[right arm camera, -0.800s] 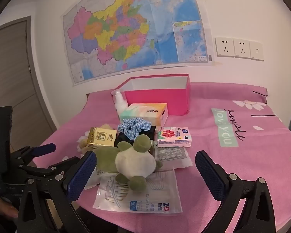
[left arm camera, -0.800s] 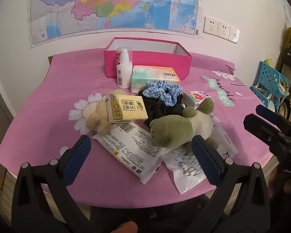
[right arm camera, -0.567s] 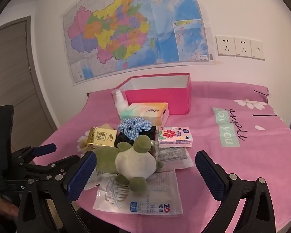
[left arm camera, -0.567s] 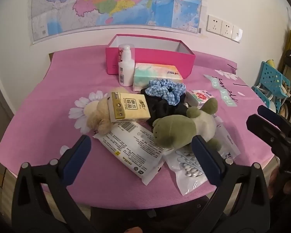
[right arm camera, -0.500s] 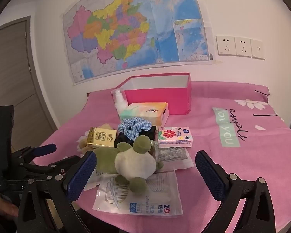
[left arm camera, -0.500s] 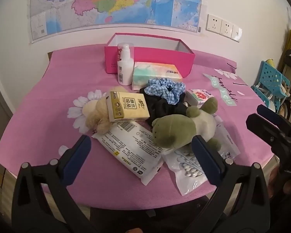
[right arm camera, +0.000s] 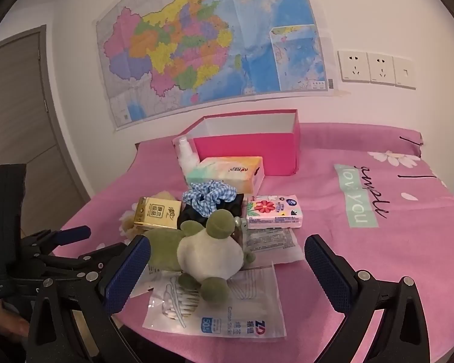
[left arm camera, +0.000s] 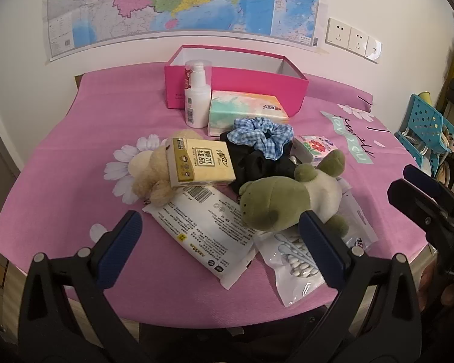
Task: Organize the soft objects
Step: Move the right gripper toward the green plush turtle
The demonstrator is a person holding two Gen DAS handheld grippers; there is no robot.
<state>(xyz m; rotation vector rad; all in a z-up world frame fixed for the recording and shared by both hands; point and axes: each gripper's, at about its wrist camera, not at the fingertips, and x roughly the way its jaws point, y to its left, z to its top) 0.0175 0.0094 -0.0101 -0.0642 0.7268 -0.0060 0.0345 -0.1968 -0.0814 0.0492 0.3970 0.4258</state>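
Note:
A pile of soft things lies on the pink tablecloth point(left arm camera: 75, 139). A green plush toy point(left arm camera: 287, 199) point(right arm camera: 208, 251) rests on a bag of cotton swabs point(left arm camera: 296, 260) point(right arm camera: 227, 305). Left of it sit a beige plush point(left arm camera: 148, 172), a yellow tissue pack point(left arm camera: 199, 163) point(right arm camera: 157, 217) and a white wipes pack point(left arm camera: 208, 227). A blue checked scrunchie point(left arm camera: 260, 136) point(right arm camera: 208, 196) lies on black cloth point(left arm camera: 257, 163). Behind stands an open pink box point(left arm camera: 236, 81) point(right arm camera: 251, 148). My left gripper point(left arm camera: 218, 242) hangs open before the pile. My right gripper point(right arm camera: 227, 266) is open too, holding nothing.
A white pump bottle point(left arm camera: 196, 96) and a pastel tissue box point(left arm camera: 245, 112) point(right arm camera: 227, 172) stand in front of the pink box. A floral tissue pack point(right arm camera: 272, 211) lies right of the pile. A blue plastic rack point(left arm camera: 426, 130) stands off the table's right side. A map hangs on the wall.
The left wrist view has crept slightly closer to the pile. Both grippers stay open and nothing on the table has moved.

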